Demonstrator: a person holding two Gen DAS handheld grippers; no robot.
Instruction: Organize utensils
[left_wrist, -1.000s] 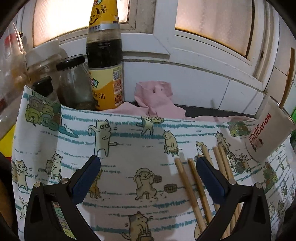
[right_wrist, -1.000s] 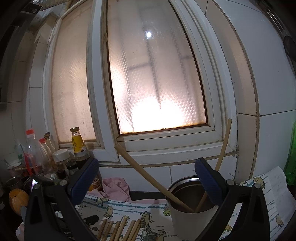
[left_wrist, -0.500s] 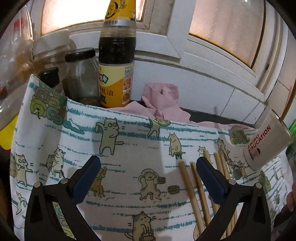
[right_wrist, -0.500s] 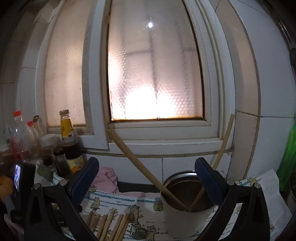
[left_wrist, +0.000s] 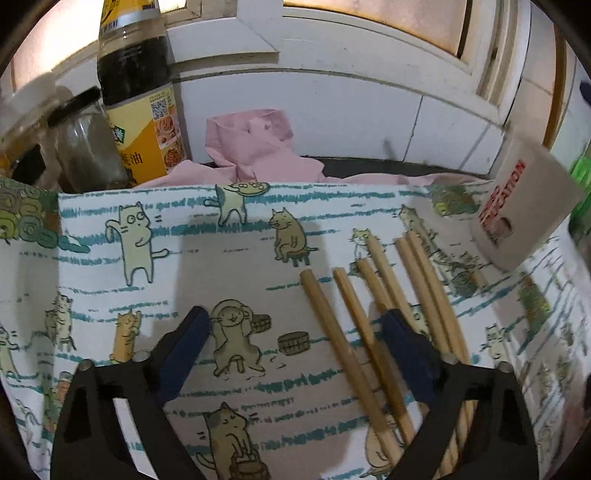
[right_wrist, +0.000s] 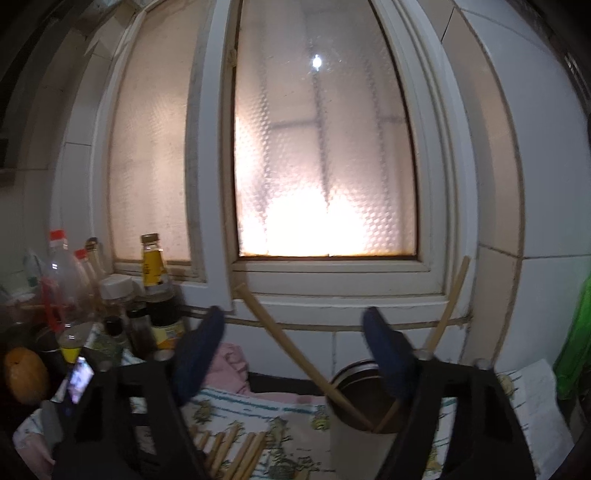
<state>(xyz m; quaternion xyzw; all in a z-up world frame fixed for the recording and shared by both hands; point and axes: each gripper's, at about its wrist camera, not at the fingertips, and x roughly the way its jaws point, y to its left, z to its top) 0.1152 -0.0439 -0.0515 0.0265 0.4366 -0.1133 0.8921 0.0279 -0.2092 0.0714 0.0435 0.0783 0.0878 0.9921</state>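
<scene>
Several wooden chopsticks (left_wrist: 373, 314) lie side by side on a cat-print cloth (left_wrist: 147, 229). My left gripper (left_wrist: 295, 332) hovers just over them, its jaws closing. Two sticks lie between its fingers and its right finger (left_wrist: 402, 343) covers others; the pads press on nothing. A white cup (left_wrist: 517, 210) with red lettering stands at the cloth's right. In the right wrist view the cup (right_wrist: 351, 443) holds two leaning chopsticks (right_wrist: 273, 328). My right gripper (right_wrist: 295, 339) hangs level in front of it, jaws closing. The left-leaning stick crosses the gap beyond them, ungripped.
A dark sauce bottle (left_wrist: 136, 92) and glass jars (left_wrist: 85, 147) stand at the cloth's back left, with a pink rag (left_wrist: 258, 147) against the tiled wall. More bottles (right_wrist: 62, 280), an orange fruit (right_wrist: 26, 373) and a green object (right_wrist: 576, 332) flank the window.
The left gripper has dropped closer to the cloth and chopsticks, and its fingers have drawn inward. The right gripper's fingers have also narrowed; it stays before the cup.
</scene>
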